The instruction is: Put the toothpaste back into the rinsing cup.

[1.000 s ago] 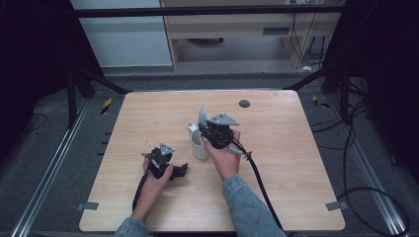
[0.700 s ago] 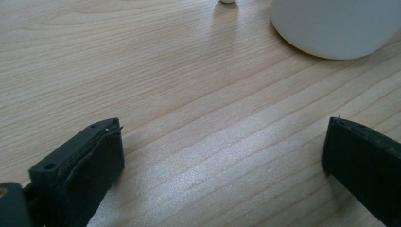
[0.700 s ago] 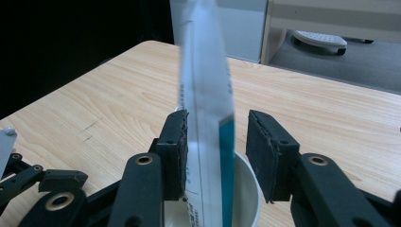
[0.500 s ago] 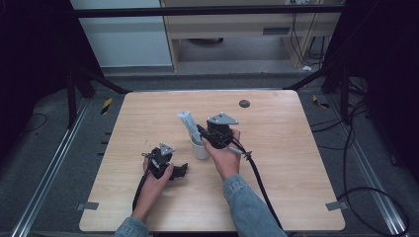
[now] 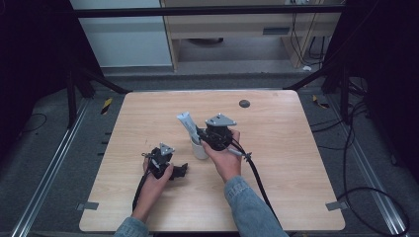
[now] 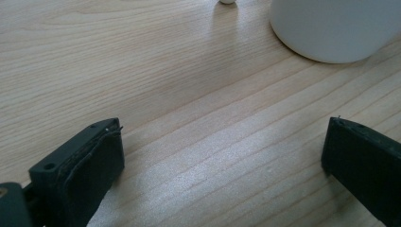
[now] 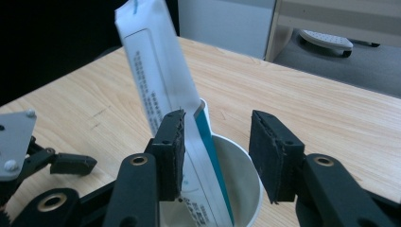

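As the right gripper [image 7: 215, 156] eased its jaws apart above the white cup [image 7: 246, 189], the tube [image 7: 161, 90] stood free between them, its lower end down inside the cup and its crimped end leaning toward eleven o'clock. One second earlier the high view had shown only the gripper's grey plate over the cup; half a second later the tube [image 5: 187, 124] already rose out of the cup [image 5: 199, 149], and it kept that lean. In the right gripper view one pad lay against the tube's side while the other stood off it, so nothing was clamped. That suggested the placing was done and the release nearly finished. The left gripper [image 5: 179, 170] rested at the cup's seven o'clock on the wooden table [image 5: 296, 148], jaws wide apart on nothing.
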### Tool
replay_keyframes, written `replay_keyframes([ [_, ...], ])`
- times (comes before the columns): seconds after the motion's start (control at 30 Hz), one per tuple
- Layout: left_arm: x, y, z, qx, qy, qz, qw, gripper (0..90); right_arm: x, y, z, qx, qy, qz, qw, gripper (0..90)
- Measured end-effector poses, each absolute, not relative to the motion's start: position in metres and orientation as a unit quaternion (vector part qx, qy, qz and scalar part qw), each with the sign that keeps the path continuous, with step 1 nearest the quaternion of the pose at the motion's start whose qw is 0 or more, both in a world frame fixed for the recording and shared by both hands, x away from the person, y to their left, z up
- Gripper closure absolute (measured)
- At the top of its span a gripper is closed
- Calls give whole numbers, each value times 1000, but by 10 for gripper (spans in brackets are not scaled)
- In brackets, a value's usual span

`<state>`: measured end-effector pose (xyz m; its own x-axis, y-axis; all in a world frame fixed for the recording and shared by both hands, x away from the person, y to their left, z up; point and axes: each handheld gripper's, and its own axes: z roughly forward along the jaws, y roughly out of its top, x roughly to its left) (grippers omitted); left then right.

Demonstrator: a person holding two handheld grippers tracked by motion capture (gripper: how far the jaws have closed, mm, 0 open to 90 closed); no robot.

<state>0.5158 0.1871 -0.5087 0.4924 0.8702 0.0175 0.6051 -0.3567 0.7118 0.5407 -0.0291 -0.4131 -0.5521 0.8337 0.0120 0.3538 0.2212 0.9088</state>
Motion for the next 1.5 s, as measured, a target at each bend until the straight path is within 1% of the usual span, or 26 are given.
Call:
replay_keyframes([
  [0.07,516,187,-509,799,462,201,329,0,540,-30,-412,400,744,474,249,539],
  [0.17,516,187,-509,799,462,201,329,0,540,-33,-408,398,749,468,250,485],
  [0.2,516,187,-509,799,462,201,329,0,540,-33,-408,398,749,468,250,485],
  [0.23,516,187,-509,799,462,202,329,0,540,-33,-407,397,751,466,248,458],
  [0.33,516,187,-509,798,462,201,330,0,539,-35,-405,389,761,452,255,293],
  [0.37,516,187,-509,798,462,201,330,0,539,-35,-405,391,764,448,252,261],
  [0.47,516,187,-509,798,462,201,330,0,539,-38,-403,383,776,434,253,189],
  [0.6,516,187,-509,799,462,202,329,0,538,-39,-401,373,787,417,259,137],
  [0.77,516,187,-509,798,462,202,330,0,538,-44,-395,371,791,418,249,118],
  [1.07,516,187,-509,798,462,202,330,0,538,-60,-382,365,800,409,244,93],
  [1.27,516,187,-509,798,462,202,330,0,537,-83,-376,362,806,399,245,83],
  [1.5,516,187,-509,799,461,202,329,0,534,-106,-376,374,805,387,252,79],
])
